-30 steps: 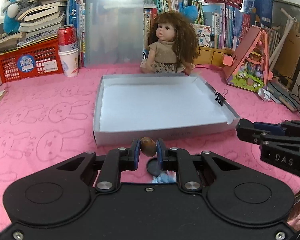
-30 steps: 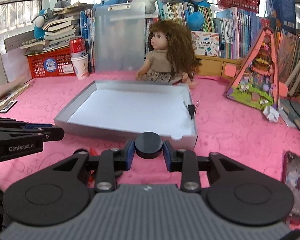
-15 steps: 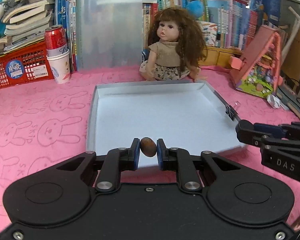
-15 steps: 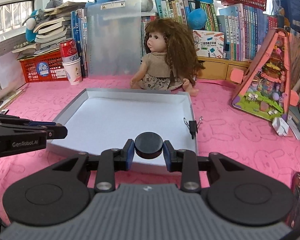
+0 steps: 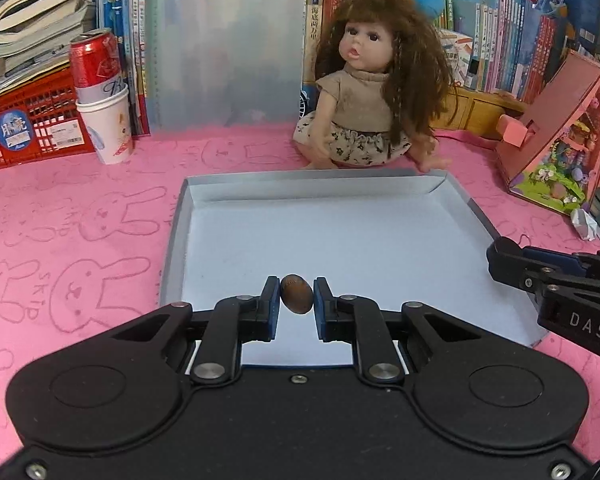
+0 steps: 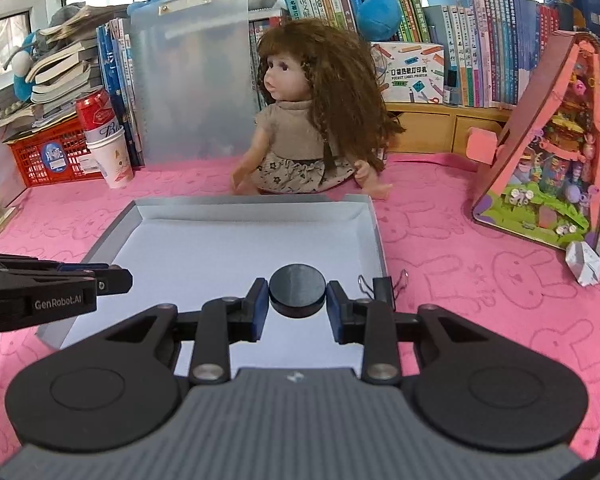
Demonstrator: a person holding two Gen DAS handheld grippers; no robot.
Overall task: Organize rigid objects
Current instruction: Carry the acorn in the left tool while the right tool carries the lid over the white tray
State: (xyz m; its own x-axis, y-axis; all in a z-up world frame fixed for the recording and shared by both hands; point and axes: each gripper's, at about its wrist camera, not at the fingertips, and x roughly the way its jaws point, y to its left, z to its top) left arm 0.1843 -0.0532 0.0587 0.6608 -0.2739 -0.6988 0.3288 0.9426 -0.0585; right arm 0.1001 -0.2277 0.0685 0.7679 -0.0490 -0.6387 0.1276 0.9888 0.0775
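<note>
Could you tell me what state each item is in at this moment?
left gripper: shut on the brown oval object, above the tray.
right gripper: shut on the black disc, above the tray.
grey tray: open, nothing lying in it.
doll: sitting upright behind the tray.
red can: standing in the paper cup.

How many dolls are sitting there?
1. The doll sits on the pink cloth just behind the grey tray. More could be hidden outside the view.

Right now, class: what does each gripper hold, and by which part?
Left gripper: small brown oval piece, by its two sides. Right gripper: black disc, by opposite rim edges.
</note>
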